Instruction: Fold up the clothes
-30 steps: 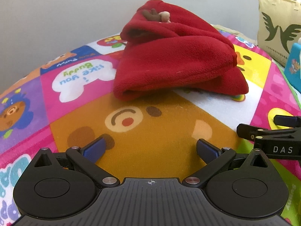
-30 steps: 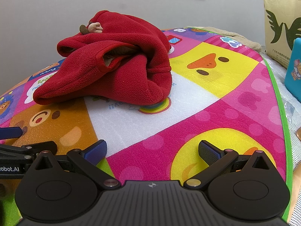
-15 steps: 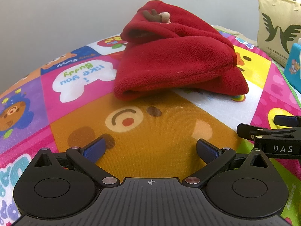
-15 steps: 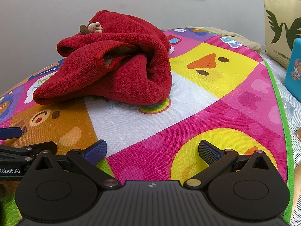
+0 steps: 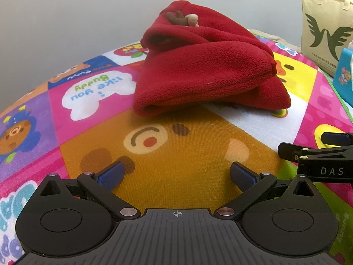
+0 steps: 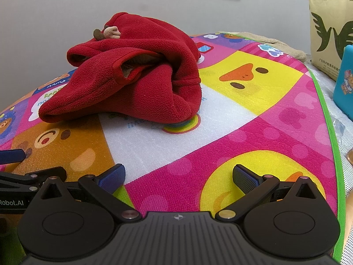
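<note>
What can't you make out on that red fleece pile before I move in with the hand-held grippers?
- Red fleece garment: its type, sleeves and hem are buried in its own bunched folds, in both views.
- Brown and beige trim on top: too small to identify.
- Play mat under the garment: covered by it.
- Cream bag: cut off by the left wrist view's right edge.

red fleece garment point(image 5: 205, 75) with a small brown and tan trim piece point(image 5: 183, 19) at the top. multicoloured play mat point(image 6: 253, 119) in pink, yellow, orange, purple and white panels with cartoon bear and duck faces, a rainbow patch and a green edge. black grippers with blue finger pads point(image 6: 112, 174), pale yellow bag point(image 6: 328, 28) printed with a dark green wing motif, plain grey wall point(image 5: 66, 17).
</note>
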